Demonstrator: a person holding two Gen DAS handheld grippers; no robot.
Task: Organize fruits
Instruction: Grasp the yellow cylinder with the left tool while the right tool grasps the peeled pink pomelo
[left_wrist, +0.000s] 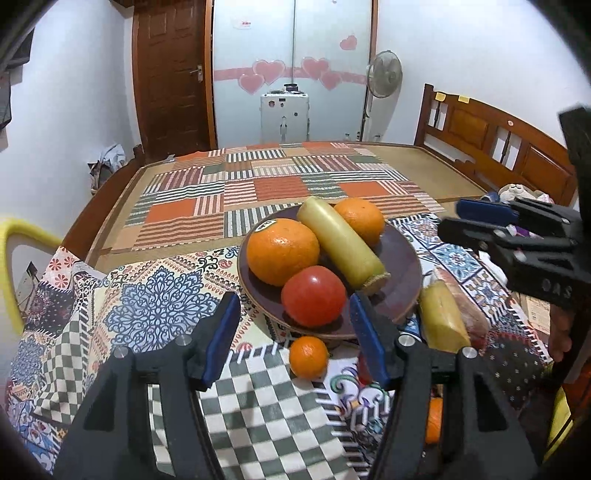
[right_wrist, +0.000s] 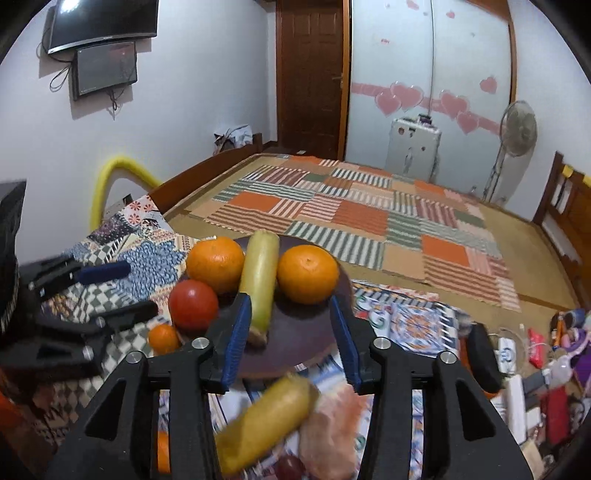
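A dark plate (left_wrist: 400, 258) holds a large orange (left_wrist: 282, 251), a second orange (left_wrist: 360, 219), a red tomato (left_wrist: 314, 295) and a pale yellow-green stalk (left_wrist: 340, 242). A small mandarin (left_wrist: 308, 356) lies on the cloth in front of the plate. A second stalk (left_wrist: 441, 314) and a pinkish piece (left_wrist: 467, 306) lie right of the plate. My left gripper (left_wrist: 293, 339) is open and empty, just short of the tomato. My right gripper (right_wrist: 290, 336) is open and empty over the plate (right_wrist: 299, 343), with the second stalk (right_wrist: 266, 421) below it. It also shows in the left wrist view (left_wrist: 469, 219).
A patterned cloth (left_wrist: 155, 306) covers the near surface. A patchwork mat (left_wrist: 266, 188) lies on the bed beyond. A wooden headboard (left_wrist: 495, 147) stands right. Clutter (right_wrist: 535, 365) lies at the right. Another orange (left_wrist: 434, 421) shows below the left fingers.
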